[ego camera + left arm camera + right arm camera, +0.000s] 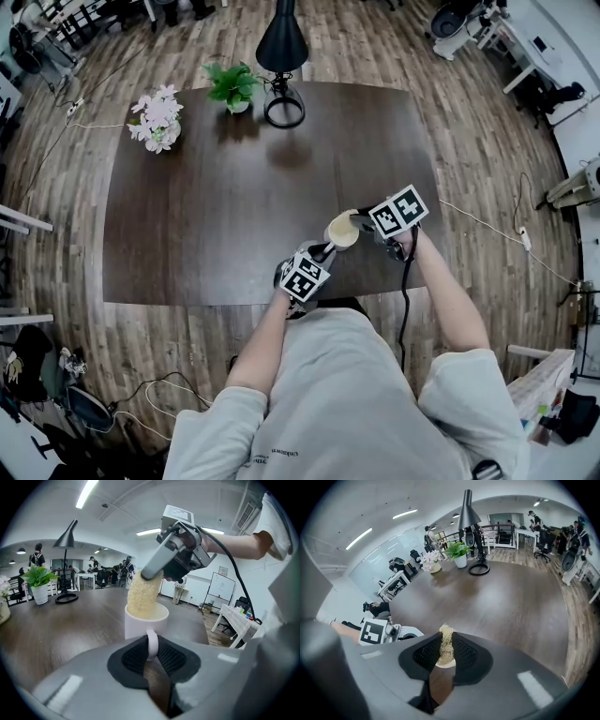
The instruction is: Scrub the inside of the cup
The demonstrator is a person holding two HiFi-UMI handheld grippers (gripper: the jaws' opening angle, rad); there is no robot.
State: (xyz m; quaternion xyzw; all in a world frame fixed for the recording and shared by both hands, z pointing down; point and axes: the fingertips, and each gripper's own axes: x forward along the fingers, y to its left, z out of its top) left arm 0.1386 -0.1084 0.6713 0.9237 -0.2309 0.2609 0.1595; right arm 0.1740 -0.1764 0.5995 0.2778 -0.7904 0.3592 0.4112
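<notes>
Near the front edge of the dark wooden bench point(234, 216), the left gripper point(152, 656) and right gripper point(446, 654) meet at a white cup point(146, 623). The right's jaws pinch a straw-coloured scrubber point(143, 595), its lower end dipped into the cup. The left's jaws are closed on the small handle point(152, 641). How deep the scrubber reaches I can't quite tell. To scrub well, I'd keep the handle firm and twist the scrubber round the wall, down to the bottom.

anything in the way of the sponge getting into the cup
Nothing visible stands in the way. The right gripper is shut on the yellow sponge, whose lower end is inside the open mouth of the white cup. The left gripper is shut on the cup's handle, outside the rim, so the opening is clear.
</notes>
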